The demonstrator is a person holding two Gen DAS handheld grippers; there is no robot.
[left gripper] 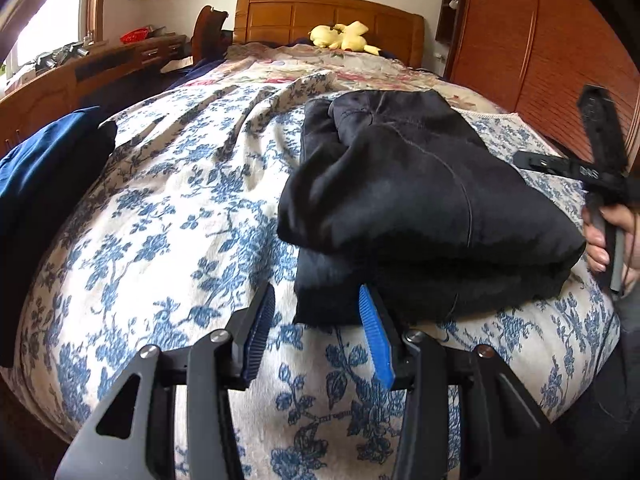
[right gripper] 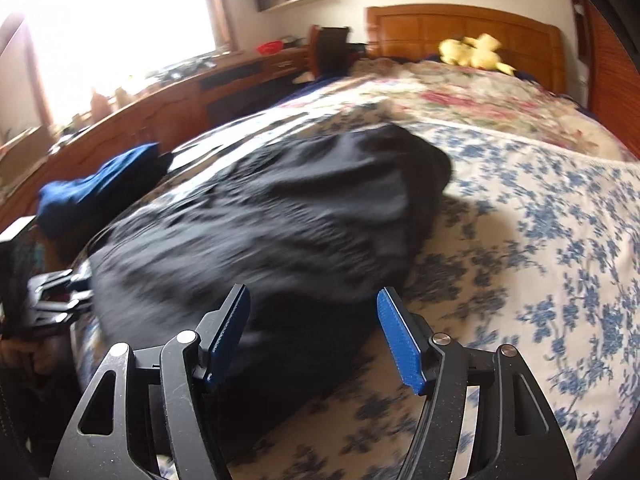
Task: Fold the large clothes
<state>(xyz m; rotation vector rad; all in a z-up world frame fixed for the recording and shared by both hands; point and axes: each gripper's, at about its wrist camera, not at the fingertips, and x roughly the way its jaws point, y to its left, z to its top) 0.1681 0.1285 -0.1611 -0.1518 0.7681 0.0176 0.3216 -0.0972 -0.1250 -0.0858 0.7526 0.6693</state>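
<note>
Two grippers are standing spread, nothing pinched: left gripper (left gripper: 318,320) just short of the folded black garment (left gripper: 420,208) on the bed (left gripper: 160,220), right gripper (right gripper: 314,330) facing it too. Soft, thick, floppy; I'd be pinching the stacked near edge.

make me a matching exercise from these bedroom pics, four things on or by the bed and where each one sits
Things:
1. black garment
2. yellow plush
3. blue cloth
4. red basket

Places:
A. on the wooden desk under the window
B. by the headboard
C. folded, mid-bed on the blue floral sheet
D. at the bed's window-side edge

Pairs: 1-C, 2-B, 3-D, 4-A
</note>
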